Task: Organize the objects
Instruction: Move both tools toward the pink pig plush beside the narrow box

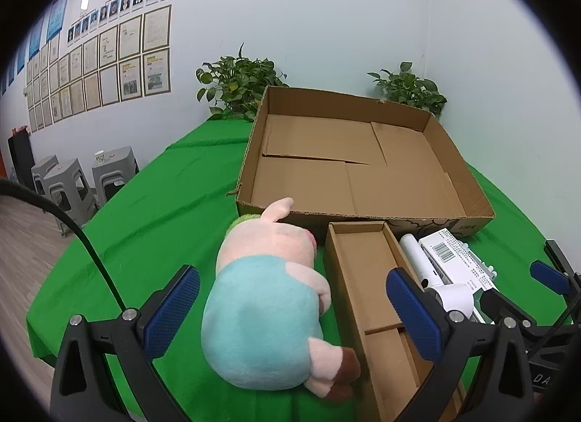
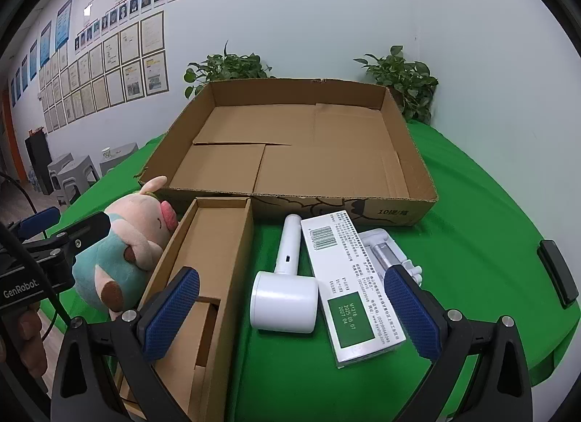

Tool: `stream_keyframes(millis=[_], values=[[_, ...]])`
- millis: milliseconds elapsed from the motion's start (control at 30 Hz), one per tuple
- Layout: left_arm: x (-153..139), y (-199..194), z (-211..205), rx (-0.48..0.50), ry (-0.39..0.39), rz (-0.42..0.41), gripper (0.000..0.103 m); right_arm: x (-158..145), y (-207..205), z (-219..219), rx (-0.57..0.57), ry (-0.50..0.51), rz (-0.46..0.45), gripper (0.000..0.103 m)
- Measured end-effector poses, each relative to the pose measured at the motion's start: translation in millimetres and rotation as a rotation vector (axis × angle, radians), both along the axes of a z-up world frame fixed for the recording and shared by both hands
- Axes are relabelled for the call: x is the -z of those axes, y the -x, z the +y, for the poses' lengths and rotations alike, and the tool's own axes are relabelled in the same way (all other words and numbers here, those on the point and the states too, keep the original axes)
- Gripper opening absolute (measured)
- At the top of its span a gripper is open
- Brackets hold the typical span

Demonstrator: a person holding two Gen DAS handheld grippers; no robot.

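Left gripper (image 1: 292,304) with jaws spread wide, holding nothing; the plush pig (image 1: 268,298) lies on its side on the green table (image 1: 145,233) between the two blue pads (image 1: 172,309), touching neither. Right gripper (image 2: 292,307) likewise spread and empty; the white hair dryer (image 2: 287,284) lies between its pads, barrel toward the camera, handle pointing away toward the large tray. The white carton (image 2: 350,284) lies just right of the dryer, its near end beside the right pad, partly covering a white holder (image 2: 385,251).

A narrow cardboard box (image 2: 214,269), open on top, separates the pig from the dryer; the pig's snout touches its left wall. Beyond these, the large shallow cardboard tray (image 2: 410,153) stands open, its near wall just past the narrow box and the dryer handle. A black bar (image 2: 557,273) lies near the table's right edge. Bare green cloth extends left of the pig and right of the carton. Two potted plants (image 1: 236,84) stand behind the tray.
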State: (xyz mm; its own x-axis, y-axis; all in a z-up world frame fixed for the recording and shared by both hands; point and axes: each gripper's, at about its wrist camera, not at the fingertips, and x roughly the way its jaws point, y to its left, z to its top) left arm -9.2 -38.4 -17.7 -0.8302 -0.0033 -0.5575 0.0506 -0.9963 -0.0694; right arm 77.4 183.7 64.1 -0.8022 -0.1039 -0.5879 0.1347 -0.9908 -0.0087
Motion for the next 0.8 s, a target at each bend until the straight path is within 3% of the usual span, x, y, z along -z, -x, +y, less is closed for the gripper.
stream_keyframes(millis=[800], values=[[9,1,-24,0.025,-0.062,-0.052,0.102,0,5,-27,-0.054,-0.03,-0.014,0.103]])
